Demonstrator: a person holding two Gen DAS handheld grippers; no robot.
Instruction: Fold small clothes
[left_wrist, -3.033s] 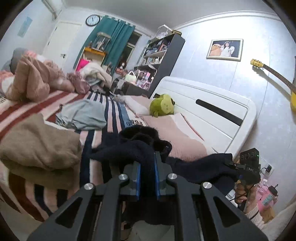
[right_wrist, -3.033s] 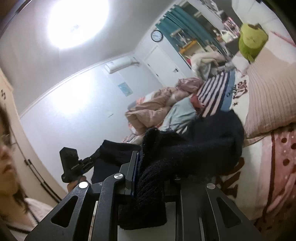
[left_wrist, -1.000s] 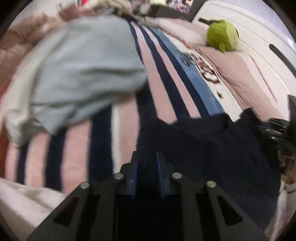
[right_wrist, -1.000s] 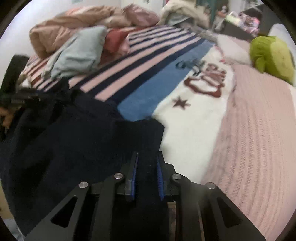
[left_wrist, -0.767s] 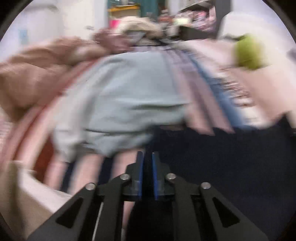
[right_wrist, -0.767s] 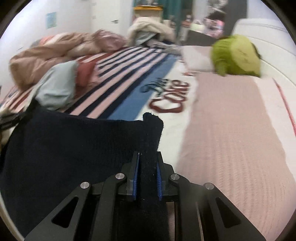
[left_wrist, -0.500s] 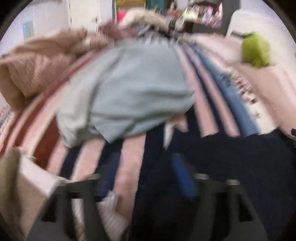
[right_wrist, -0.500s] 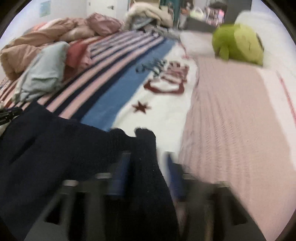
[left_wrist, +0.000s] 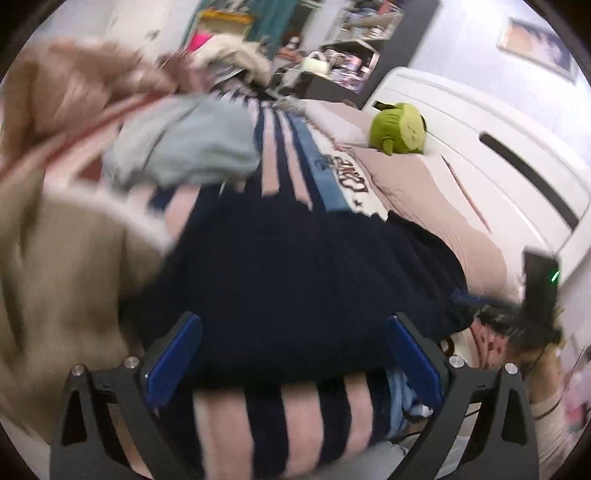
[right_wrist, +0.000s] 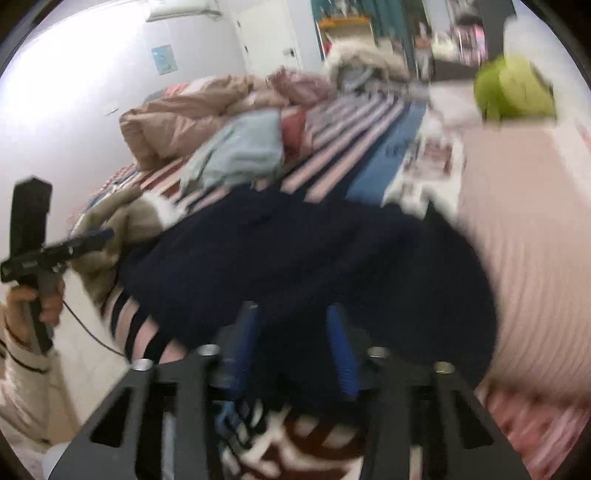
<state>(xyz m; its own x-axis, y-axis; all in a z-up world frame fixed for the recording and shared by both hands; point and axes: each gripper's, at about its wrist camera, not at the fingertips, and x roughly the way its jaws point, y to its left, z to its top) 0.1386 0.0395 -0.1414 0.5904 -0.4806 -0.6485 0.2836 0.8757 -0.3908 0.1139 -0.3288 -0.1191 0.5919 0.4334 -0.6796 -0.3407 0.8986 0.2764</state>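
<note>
A dark navy knit garment (left_wrist: 303, 280) lies spread flat across the striped bed cover (left_wrist: 273, 417); it also shows in the right wrist view (right_wrist: 303, 258). My left gripper (left_wrist: 293, 354) is open wide and empty, just above the garment's near edge. My right gripper (right_wrist: 295, 343) is open, its blue pads apart over the garment's near edge, holding nothing. The left gripper also shows in the right wrist view (right_wrist: 85, 242), held in a hand at the left. The right gripper shows blurred in the left wrist view (left_wrist: 476, 301).
A light blue garment (left_wrist: 184, 144) lies beyond the navy one, a beige garment (left_wrist: 62, 273) to its left. A green plush toy (left_wrist: 399, 127) sits by the white headboard (left_wrist: 491, 173). A pink ribbed blanket (right_wrist: 532, 236) covers the right side. Crumpled pink bedding (right_wrist: 192, 110) lies at the far end.
Both grippers were shut on the navy garment's corners and carried it down onto the bed. Both have opened and let go. The garment now lies flat.
</note>
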